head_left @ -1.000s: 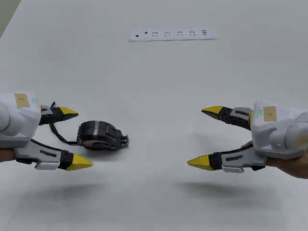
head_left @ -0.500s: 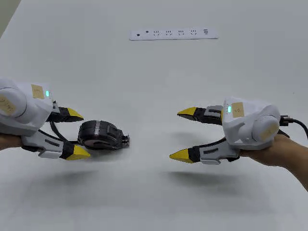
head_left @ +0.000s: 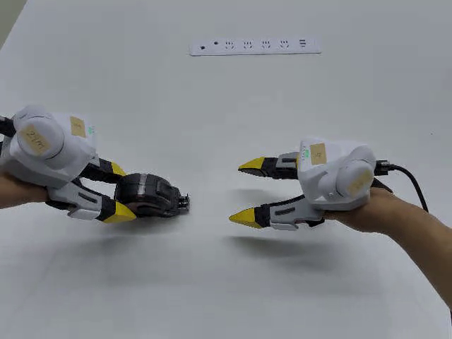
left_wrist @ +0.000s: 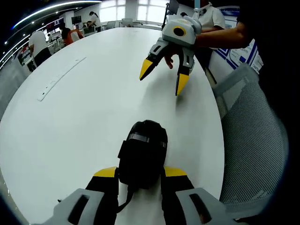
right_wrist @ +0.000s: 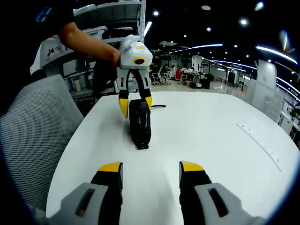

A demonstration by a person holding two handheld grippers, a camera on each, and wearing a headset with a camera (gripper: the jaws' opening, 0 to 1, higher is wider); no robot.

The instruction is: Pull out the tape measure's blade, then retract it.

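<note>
Head view: the left tool [head_left: 121,191] is closed on the black tape measure [head_left: 148,195], which lies on the white surface [head_left: 212,113], one yellow-tipped jaw on the far side of the case and one on the near side. The blade's metal hook [head_left: 183,203] sits right at the case mouth and faces the right tool [head_left: 240,192]; the blade is not yet drawn out. The right tool hangs well apart from the tape measure with its jaws spread and nothing between them, its tips aimed at the hook. A white power strip [head_left: 254,46] lies far back on the surface. Left gripper view: the tape measure [left_wrist: 143,157] sits between this tool's two jaws, whose dark pads press against both sides of the case, the yellow tips just showing on either side of it. Beyond it, across bare surface, the right tool [left_wrist: 163,82] points back this way with its jaws apart, held in a person's hand [left_wrist: 180,54]. A mesh chair [left_wrist: 253,140] stands at the right edge of the surface. Right gripper view: this tool's own jaws [right_wrist: 150,168] rise wide apart from the bottom, gripping nothing. Ahead, the tape measure [right_wrist: 139,124] rests on the surface with its hook end nearest, and the left tool [right_wrist: 136,105] clamps its rear from behind.
</note>
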